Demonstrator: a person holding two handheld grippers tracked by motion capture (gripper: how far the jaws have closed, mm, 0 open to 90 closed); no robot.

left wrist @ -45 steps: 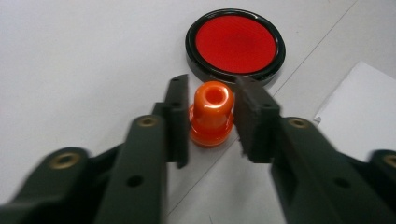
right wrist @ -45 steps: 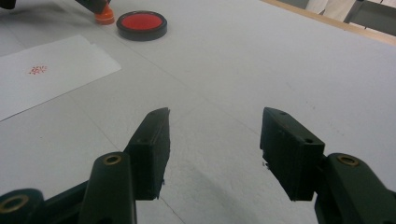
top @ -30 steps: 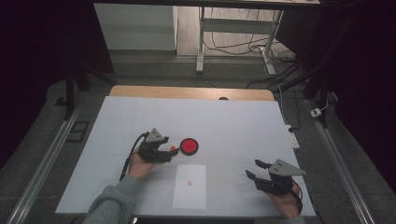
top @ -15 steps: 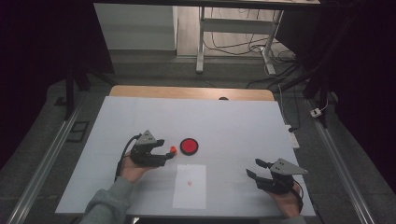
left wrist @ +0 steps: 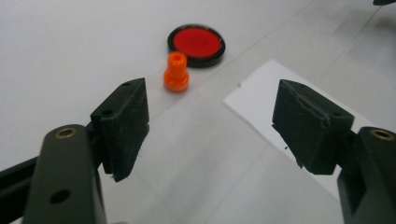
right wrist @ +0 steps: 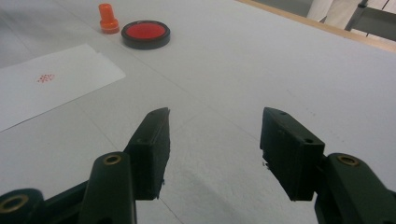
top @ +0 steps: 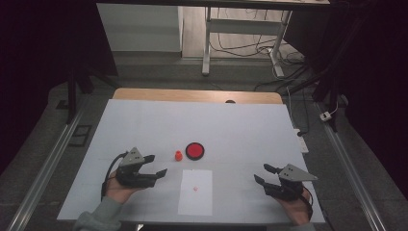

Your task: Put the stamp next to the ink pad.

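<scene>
The left gripper [top: 155, 165] is wide and holds nothing; its jaws have just been opening, with bare counter [top: 240, 125] between them. The right gripper [top: 262, 173] rests half wide and empty, near the front edge. Between the two lies the paper [top: 195, 192] with a small red mark [top: 195, 188]. Beyond the left gripper, a little to the right of its line, the orange stamp [top: 178, 155] stands upright, apart from the jaws. The left hand is much nearer to it. Just beside the stamp sits the red ink pad [top: 195, 150]. The mark's pattern is too small to read.
</scene>
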